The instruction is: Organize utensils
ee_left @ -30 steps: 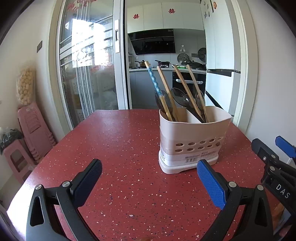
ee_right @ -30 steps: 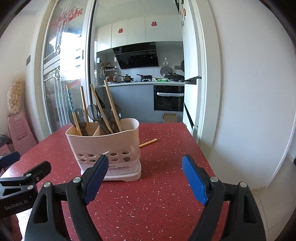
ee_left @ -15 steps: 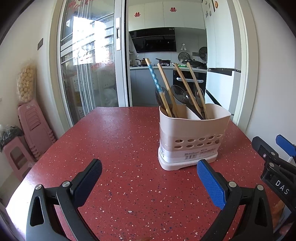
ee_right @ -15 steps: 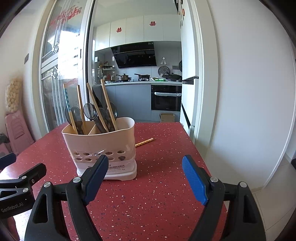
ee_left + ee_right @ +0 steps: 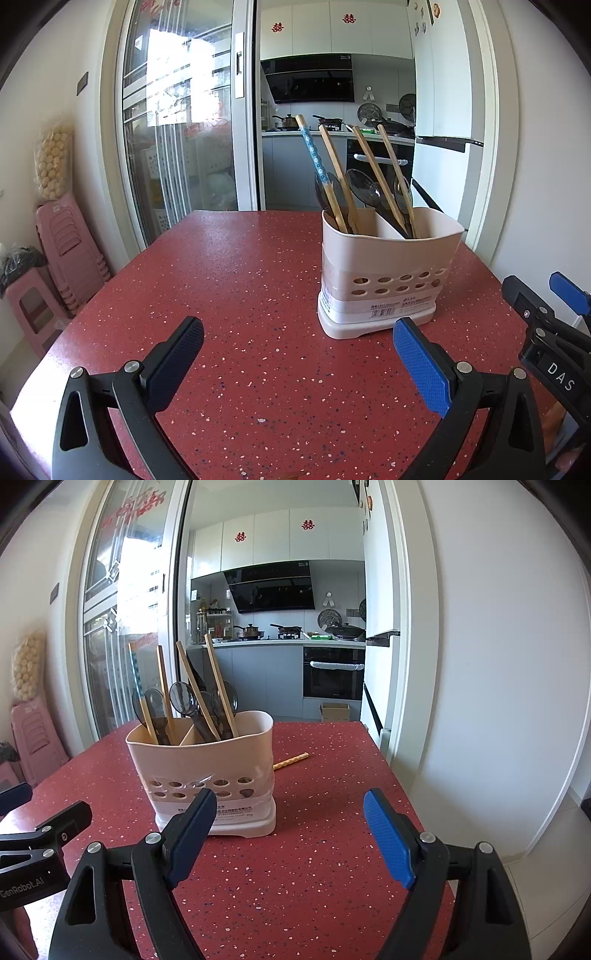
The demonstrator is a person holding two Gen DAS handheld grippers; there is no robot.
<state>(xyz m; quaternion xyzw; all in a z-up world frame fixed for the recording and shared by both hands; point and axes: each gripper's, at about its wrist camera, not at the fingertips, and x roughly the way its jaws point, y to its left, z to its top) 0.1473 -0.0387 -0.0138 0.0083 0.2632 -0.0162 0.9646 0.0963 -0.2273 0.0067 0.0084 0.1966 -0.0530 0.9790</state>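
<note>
Both the left gripper [image 5: 297, 354] and right gripper [image 5: 290, 825] hover spread wide and empty above the red table [image 5: 240, 280]; the utensil holder [image 5: 207, 771] stands just ahead of them, untouched.

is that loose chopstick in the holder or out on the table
Out: the chopstick lies flat on the red table just behind the holder.
</note>
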